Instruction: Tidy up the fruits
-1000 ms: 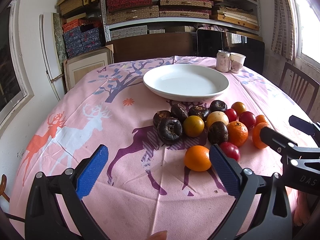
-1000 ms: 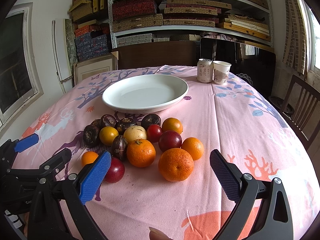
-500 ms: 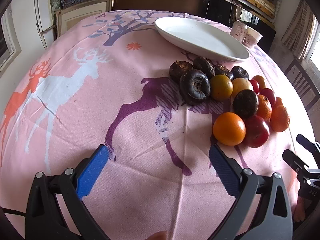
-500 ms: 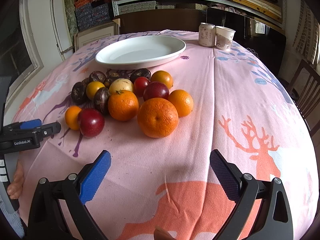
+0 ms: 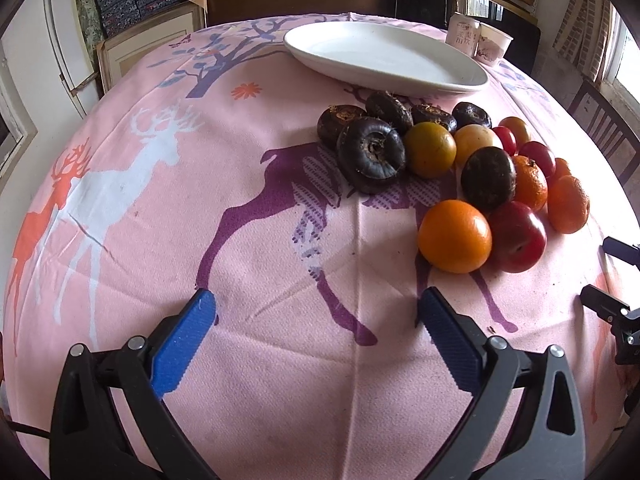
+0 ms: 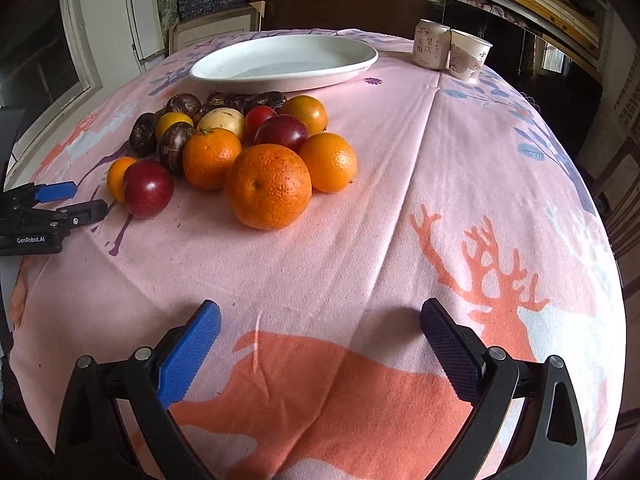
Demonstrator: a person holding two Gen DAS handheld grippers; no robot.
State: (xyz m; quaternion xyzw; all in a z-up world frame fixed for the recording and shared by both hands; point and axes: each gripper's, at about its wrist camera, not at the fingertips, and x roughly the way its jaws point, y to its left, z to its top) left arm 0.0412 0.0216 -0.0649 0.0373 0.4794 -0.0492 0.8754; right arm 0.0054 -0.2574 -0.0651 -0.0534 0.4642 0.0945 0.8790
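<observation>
A: Fruit (image 6: 240, 148) sits in one tight cluster on the pink tablecloth (image 6: 400, 200), just in front of the white plate (image 6: 280, 62). The dark round ones (image 5: 370, 152) lie nearest the plate's rim, some touching it or nearly so; the large orange (image 6: 268, 191) is the front piece on the right wrist's side.

B: And the grippers?

A: The left gripper (image 5: 316, 328) has its blue pads spread wide, nothing between them, over bare cloth. The small orange (image 5: 455, 236) and the red fruit (image 5: 518, 236) touching it lie ahead and to its right. The right gripper (image 6: 320, 332) is likewise spread wide and holds nothing; the large orange is ahead of it and slightly left, with a stretch of bare cloth between.

B: Where is there room?

A: Left of the cluster the cloth is bare across the purple deer (image 5: 280, 208) and the white deer (image 5: 120, 184), out to the table's rounded edge. Right of the cluster it is bare as far as the can (image 6: 430, 44) and paper cup (image 6: 468, 54), which stand touching at the far edge beside the plate. The plate's bowl holds nothing.

B: Any crowding?

A: From the right wrist, the left gripper's tips appear close beside the red fruit. A chair (image 5: 600, 128) stands past the table's right edge.
</observation>
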